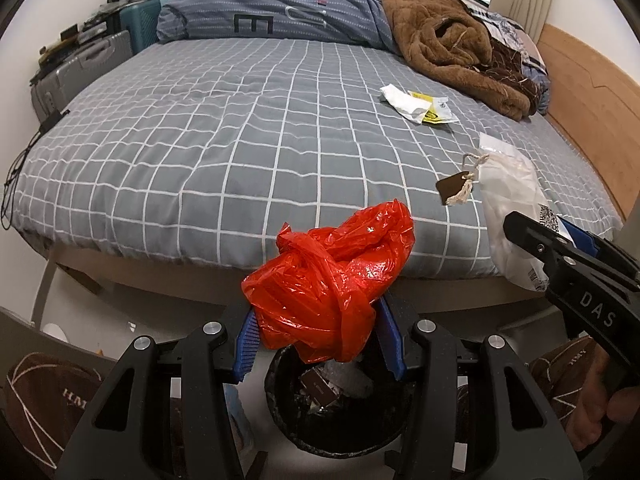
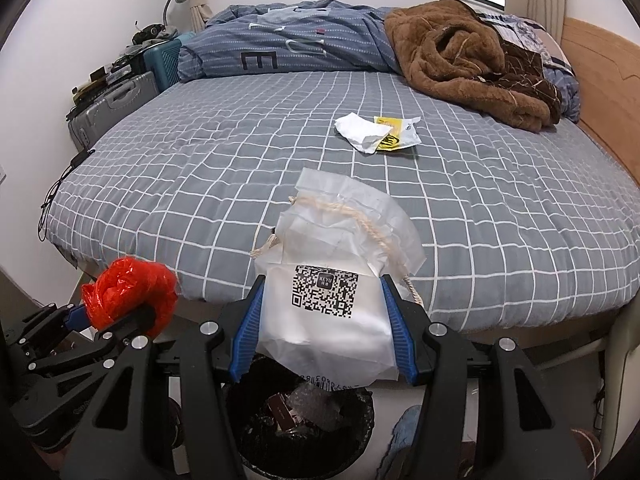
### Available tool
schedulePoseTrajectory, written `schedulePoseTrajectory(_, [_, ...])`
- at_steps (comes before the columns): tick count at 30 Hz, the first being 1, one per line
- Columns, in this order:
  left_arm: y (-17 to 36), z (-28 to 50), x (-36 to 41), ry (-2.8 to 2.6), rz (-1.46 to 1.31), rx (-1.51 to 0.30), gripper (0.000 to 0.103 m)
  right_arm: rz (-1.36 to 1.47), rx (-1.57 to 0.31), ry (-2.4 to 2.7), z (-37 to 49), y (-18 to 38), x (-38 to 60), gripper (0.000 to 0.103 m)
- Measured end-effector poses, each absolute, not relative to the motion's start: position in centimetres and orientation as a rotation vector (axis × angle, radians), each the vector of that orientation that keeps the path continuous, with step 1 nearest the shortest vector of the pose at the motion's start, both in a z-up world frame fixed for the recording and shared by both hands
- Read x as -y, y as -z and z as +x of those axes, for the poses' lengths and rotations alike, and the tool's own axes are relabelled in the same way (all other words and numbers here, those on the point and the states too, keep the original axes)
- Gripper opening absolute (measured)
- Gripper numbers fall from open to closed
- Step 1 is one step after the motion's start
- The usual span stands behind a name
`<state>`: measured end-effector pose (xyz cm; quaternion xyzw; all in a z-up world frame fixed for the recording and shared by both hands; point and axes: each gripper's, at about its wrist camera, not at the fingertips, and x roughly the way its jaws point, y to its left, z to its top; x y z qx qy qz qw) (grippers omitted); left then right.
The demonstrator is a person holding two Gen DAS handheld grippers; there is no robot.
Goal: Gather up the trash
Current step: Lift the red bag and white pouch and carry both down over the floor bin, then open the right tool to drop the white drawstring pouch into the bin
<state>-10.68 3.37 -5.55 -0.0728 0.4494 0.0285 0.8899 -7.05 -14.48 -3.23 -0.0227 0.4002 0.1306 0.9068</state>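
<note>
From the left wrist, the left tool (image 1: 320, 336) clamps a crumpled red bag (image 1: 332, 280) just above the black bin (image 1: 280, 408), while from the right wrist the right tool (image 2: 326, 332) grips a white pouch (image 2: 332, 280) over that bin (image 2: 360, 420) beside the bed (image 2: 500, 220).

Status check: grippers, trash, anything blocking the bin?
Left gripper shut on red bag. Right gripper shut on white packet. Both above black bin; nothing blocking. Wrappers remain on bed.

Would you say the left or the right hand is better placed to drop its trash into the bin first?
Left, probably. The red bag in the left gripper hangs right over the black bin; the white bag in the right gripper sits nearer the rim.
</note>
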Motion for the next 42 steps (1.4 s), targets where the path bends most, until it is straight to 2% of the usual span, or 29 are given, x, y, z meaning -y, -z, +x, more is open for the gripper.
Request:
schedulePoseTrajectory(20, [8.4, -13.3, -4.0, -0.06, -0.161, -1.006, 0.049, -0.08, -0.908, -0.287, -10.3, 6.8, 13.6, 0.053])
schedulePoseTrajectory(32, [12.7, -13.3, -3.9, -0.068, -0.141, -1.077, 0.049, -0.113, -1.013, -0.284, -10.7, 12.2, 13.3, 0.053])
schedulePoseTrajectory(42, [17.6, -11.5, -3.8, -0.076, -0.119, -1.171, 0.049, -0.102, -1.173, -0.294, -9.0, 18.0, 13.2, 0.053])
